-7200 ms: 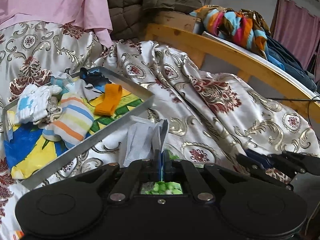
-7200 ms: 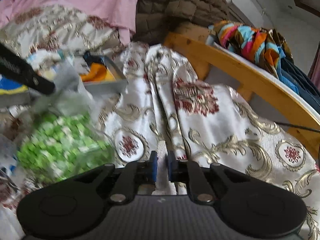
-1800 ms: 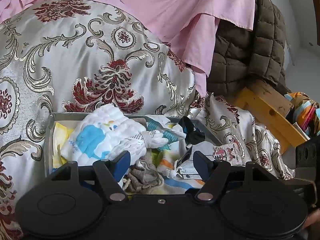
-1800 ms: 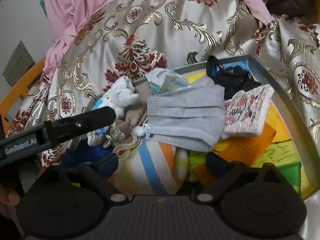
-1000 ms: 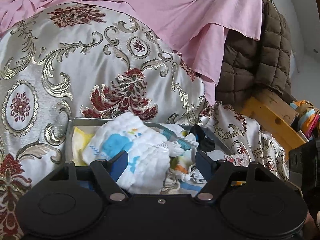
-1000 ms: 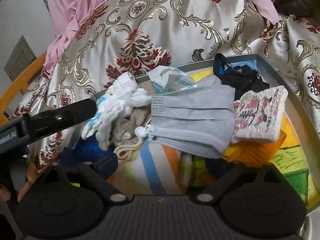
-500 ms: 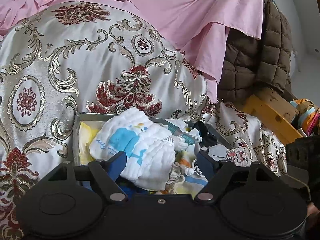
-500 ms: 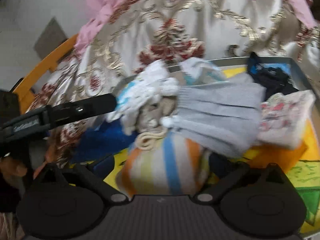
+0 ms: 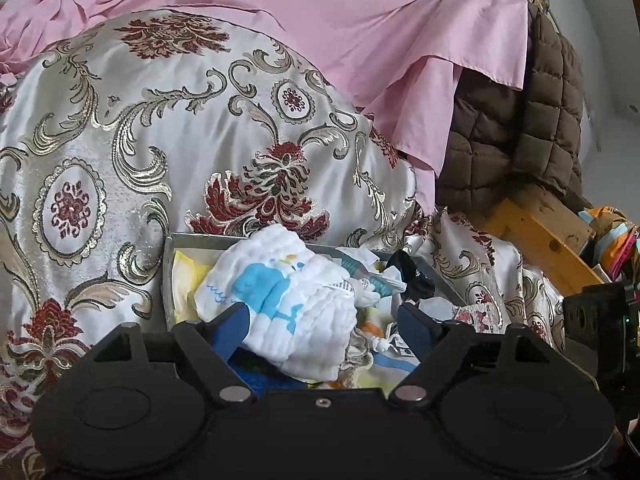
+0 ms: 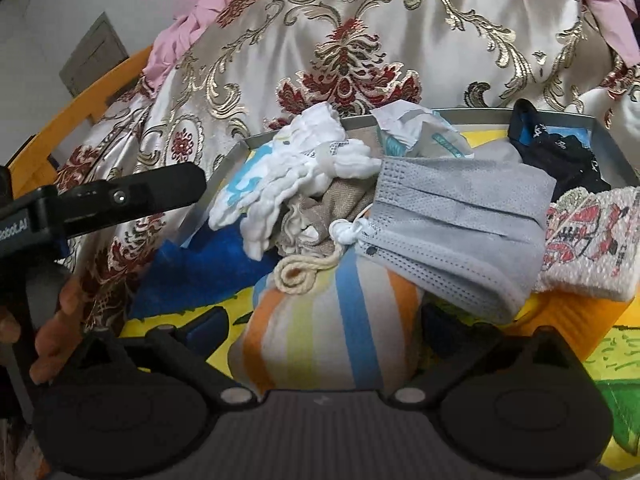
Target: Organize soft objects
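A grey metal tray (image 9: 176, 272) (image 10: 472, 114) lies on the bed, full of soft things. My left gripper (image 9: 324, 322) is open, its jaws on either side of a white cloth with blue whales (image 9: 280, 300), which also shows in the right wrist view (image 10: 288, 176). My right gripper (image 10: 320, 328) is open, its jaws either side of a striped cloth roll (image 10: 320, 340). A grey face mask (image 10: 460, 220), a beige drawstring pouch (image 10: 316, 220), a black sock (image 10: 556, 148) and a red-patterned towel (image 10: 588, 240) lie around it.
A gold and red floral quilt (image 9: 160, 140) rises behind the tray. A pink sheet (image 9: 360, 20) and a brown quilted jacket (image 9: 520, 120) lie beyond it. The wooden bed frame (image 9: 536, 232) runs at the right. The left gripper's body (image 10: 100, 204) shows at the right view's left.
Both grippers have let go of the bag and mask seen earlier and stand open over the tray. In the last second the left pulled back slightly; the right shifted left over the striped roll.
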Demonstrator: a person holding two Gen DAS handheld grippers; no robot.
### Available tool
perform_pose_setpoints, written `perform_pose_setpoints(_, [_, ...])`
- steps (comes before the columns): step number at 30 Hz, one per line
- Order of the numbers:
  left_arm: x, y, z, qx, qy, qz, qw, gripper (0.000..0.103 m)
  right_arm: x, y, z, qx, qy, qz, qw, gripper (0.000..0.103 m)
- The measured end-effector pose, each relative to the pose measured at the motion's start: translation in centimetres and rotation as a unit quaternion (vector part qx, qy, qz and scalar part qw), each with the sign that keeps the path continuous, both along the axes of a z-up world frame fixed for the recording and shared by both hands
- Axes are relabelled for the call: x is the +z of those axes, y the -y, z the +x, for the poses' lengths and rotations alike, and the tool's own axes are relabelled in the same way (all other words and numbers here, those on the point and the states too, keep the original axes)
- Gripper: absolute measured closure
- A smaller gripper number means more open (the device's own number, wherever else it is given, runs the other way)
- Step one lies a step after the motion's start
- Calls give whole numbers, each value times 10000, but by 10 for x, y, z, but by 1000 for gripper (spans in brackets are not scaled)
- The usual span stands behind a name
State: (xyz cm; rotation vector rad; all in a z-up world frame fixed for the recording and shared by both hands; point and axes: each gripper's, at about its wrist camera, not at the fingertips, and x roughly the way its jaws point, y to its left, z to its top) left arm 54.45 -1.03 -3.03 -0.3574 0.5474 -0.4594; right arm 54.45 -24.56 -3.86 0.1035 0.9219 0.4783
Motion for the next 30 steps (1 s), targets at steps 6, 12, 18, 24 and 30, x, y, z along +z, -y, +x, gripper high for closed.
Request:
perform_pose_setpoints(6, [2,-8,-4,59,56,91,9999,19,23,2,-18,-291,400,244,9985,1])
perform_pose_setpoints(12, [3,-22,-9,256,75,123,9996,15,68,-6,-19,-554,1117,669,9899,1])
perform_pose_setpoints(18, [-1,-33,-14,420,-8,299,9987,14,72,-17,7,-1061,1277,1113,9798,1])
perform_pose_setpoints(24, [-10,-40,-18,483,-161,390,9979,14,48,-25,12,-1351,1158,1296,9755,1])
perform_pose_setpoints(30, [-9,-40,-22,541,-129,450,9974,10,33,-31,3,-1565,1109,1302,9727,0])
